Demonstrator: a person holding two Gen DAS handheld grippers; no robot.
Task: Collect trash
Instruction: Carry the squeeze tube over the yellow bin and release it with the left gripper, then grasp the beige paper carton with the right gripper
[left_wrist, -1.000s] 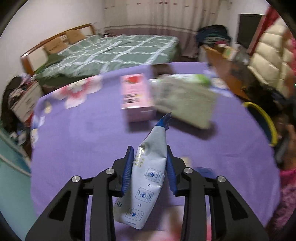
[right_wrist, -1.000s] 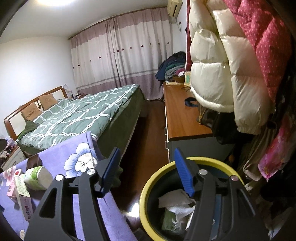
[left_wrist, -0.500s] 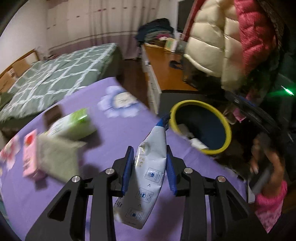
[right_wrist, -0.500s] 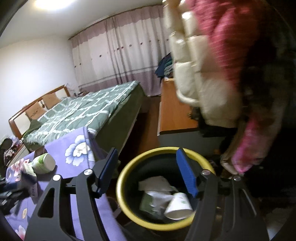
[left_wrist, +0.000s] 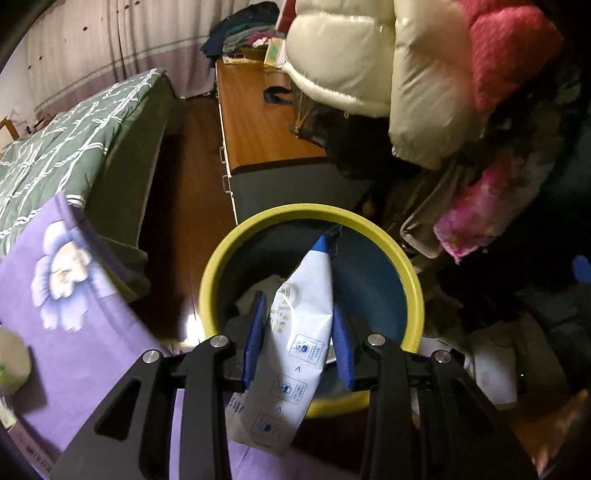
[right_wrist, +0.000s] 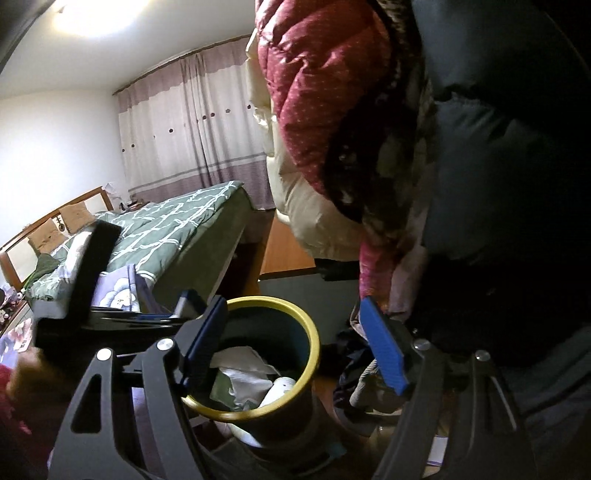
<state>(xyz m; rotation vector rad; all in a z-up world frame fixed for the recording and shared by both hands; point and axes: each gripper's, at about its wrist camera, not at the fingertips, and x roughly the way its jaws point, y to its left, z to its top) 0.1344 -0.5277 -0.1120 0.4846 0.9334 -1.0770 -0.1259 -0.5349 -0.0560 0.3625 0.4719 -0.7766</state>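
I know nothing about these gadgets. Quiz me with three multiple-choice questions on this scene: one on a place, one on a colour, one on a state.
1. Where is the white pouch?
A. between the left gripper's fingers
B. on the bed
C. lying in the bin

2. What colour is the bin's rim?
A. red
B. yellow
C. white

3. How is the right gripper?
A. shut on a cup
B. shut on paper
C. open, holding nothing

Answers: A, the blue pads press on it; B, a yellow ring tops the dark bin; C, its fingers stand apart, with only the bin seen behind the gap.
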